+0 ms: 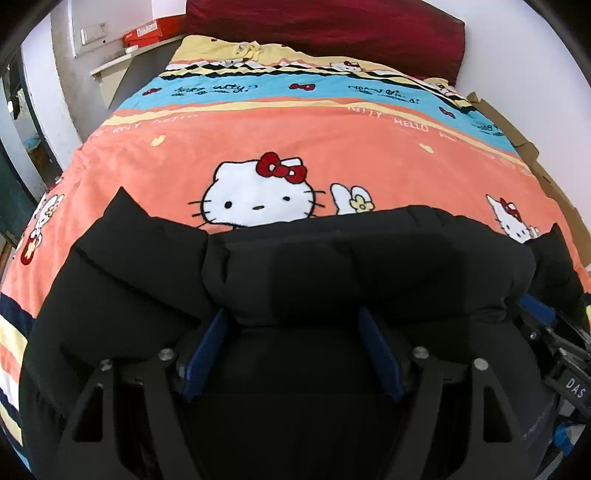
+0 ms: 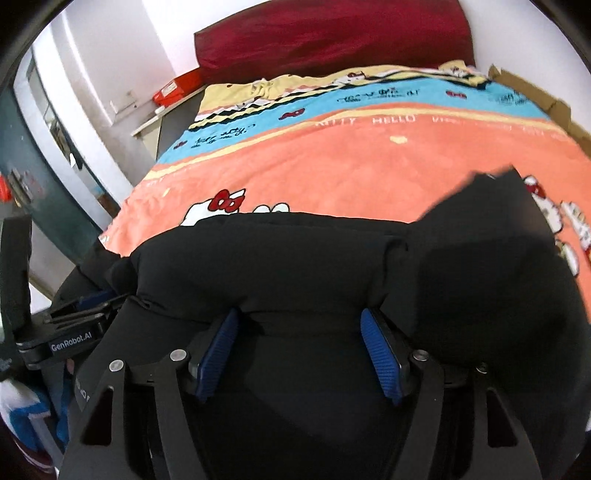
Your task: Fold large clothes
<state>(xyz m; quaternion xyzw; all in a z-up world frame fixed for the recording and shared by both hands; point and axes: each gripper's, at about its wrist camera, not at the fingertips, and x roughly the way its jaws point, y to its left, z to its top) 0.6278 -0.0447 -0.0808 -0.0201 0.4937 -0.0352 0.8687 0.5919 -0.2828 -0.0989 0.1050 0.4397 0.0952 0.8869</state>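
That black puffer jacket (image 1: 332, 266) sprawls across the lower half of both views on the cartoon blanket (image 1: 332, 147) covering the bed. Looks puffy, soft, probably light but bulky and a bit slick — I'd pinch a quilted seam or hem edge, not the fat middle. Left gripper (image 1: 295, 350) and right gripper (image 2: 301, 354) jaws both spread wide, released, padding bulging between them.

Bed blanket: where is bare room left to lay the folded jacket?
Free: the orange band of the blanket between the black jacket and the blue stripe, and on toward the red pillow. Crowded: the near edge, under the jacket and both grippers.
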